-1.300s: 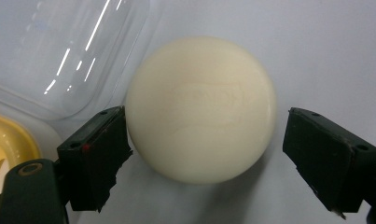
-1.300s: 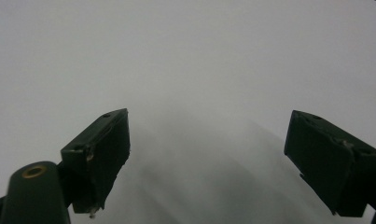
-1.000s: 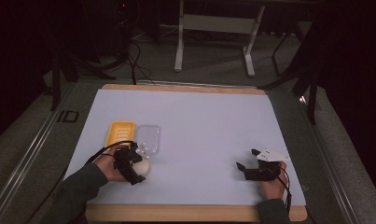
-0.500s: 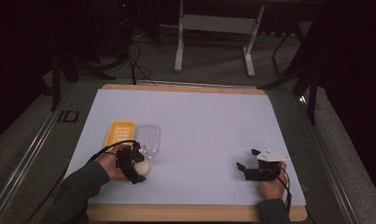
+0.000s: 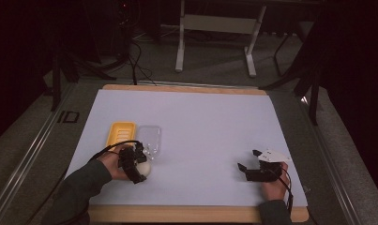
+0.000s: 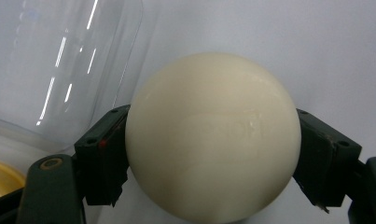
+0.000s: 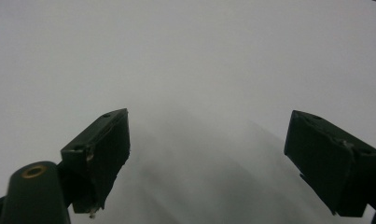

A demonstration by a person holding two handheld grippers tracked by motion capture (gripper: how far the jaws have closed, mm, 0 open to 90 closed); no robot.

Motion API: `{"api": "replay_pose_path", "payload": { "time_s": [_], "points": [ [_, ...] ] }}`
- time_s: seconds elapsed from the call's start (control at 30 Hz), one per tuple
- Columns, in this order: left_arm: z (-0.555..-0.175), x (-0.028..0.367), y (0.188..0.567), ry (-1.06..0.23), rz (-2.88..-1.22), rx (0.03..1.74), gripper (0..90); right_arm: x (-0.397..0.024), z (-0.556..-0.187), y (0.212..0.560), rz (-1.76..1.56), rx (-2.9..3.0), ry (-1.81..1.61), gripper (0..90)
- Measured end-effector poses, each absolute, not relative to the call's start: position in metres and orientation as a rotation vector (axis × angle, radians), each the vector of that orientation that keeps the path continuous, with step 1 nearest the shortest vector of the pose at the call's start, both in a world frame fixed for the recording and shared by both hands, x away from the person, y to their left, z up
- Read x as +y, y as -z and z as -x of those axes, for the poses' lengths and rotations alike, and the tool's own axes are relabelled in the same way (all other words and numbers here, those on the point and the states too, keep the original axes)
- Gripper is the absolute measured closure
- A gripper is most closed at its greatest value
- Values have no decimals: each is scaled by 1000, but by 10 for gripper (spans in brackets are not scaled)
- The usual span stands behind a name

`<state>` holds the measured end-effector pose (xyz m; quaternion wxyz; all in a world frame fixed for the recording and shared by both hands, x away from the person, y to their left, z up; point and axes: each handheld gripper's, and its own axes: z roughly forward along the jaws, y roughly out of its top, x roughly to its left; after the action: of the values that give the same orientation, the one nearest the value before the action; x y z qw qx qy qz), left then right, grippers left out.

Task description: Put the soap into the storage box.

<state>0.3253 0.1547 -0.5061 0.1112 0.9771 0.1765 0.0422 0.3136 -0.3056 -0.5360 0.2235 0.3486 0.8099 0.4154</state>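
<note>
A cream-white ball [image 6: 212, 140] sits between the two black jaws of my left gripper [image 6: 212, 158], which is shut on it. From above, that left gripper [image 5: 139, 166] and the ball [image 5: 144, 168] are at the near left of the white sheet, just in front of a clear plastic lid [image 5: 148, 139] and a yellow tray [image 5: 119, 133]. The clear lid [image 6: 59, 60] also lies behind the ball in the left gripper view. My right gripper [image 5: 247, 161] rests low at the near right, jaws wide apart. Nothing but white sheet lies between its fingers [image 7: 101, 149].
A white sheet [image 5: 200, 122] covers a wooden-edged table [image 5: 186, 88]. A metal rail [image 5: 32, 145] runs along the left side. Dark frames and cables stand on the floor beyond the far edge.
My left gripper with the ball has shifted slightly toward the near side and turned a little. The right gripper has stayed put.
</note>
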Motion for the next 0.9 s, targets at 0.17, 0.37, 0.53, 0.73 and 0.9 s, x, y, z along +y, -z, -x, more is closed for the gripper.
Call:
{"api": "replay_pose_path", "payload": {
  "time_s": [0.17,0.37,0.53,0.73,0.9],
  "points": [
    [-327,151,506,-113,-2894,506,220,-305,-314,536,-961,2237,-1144,139],
    [-328,148,506,-114,-2914,495,220,-305,-314,536,-963,2238,-1143,139],
    [-329,148,506,-97,-2915,504,221,-305,-314,536,-962,2239,-1141,139],
    [-332,147,506,-68,-2928,512,222,-305,-314,536,-962,2241,-1141,139],
    [-333,146,506,-58,-2934,509,223,-305,-314,536,-963,2242,-1139,140]
  ]
}}
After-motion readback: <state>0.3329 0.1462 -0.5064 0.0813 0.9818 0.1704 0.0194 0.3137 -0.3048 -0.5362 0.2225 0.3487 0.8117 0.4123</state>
